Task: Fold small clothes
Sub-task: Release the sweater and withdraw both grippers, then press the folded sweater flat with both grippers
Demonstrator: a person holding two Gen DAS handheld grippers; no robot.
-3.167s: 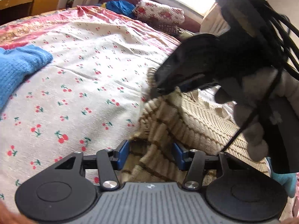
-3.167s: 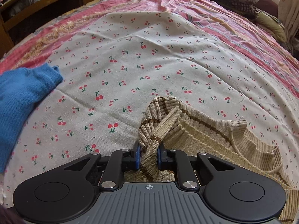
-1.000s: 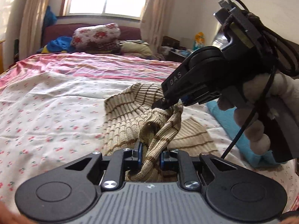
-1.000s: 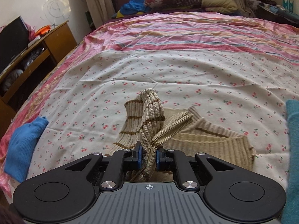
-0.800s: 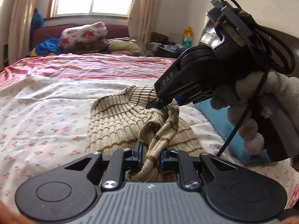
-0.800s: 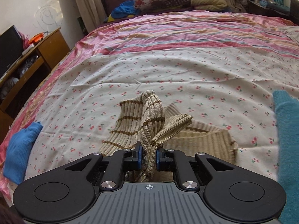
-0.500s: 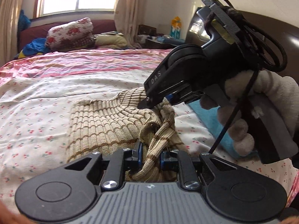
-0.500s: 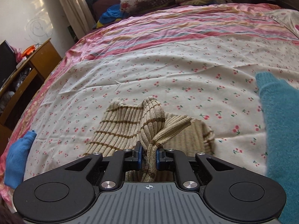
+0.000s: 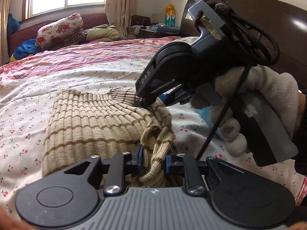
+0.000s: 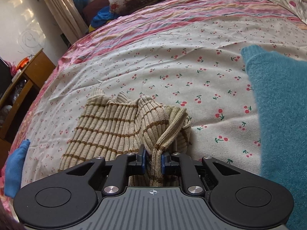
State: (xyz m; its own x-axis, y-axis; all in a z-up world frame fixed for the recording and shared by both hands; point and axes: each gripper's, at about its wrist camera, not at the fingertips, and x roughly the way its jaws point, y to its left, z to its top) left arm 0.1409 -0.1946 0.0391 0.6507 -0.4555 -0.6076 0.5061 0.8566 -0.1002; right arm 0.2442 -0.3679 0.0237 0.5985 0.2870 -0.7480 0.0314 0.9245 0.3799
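Cherry-print bedsheet (image 10: 201, 44) carries the striped beige sweater (image 10: 107, 126), folded, stripes crosswise, probably lengthwise toward the window. Left gripper (image 9: 153, 160) and right gripper (image 10: 153, 158), previously clamped, are opening around bunched edges, now lowered.

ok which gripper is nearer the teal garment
Right. The right gripper is just beside the teal garment; the left gripper sits farther off. Both hold the striped sweater, jaws opening.
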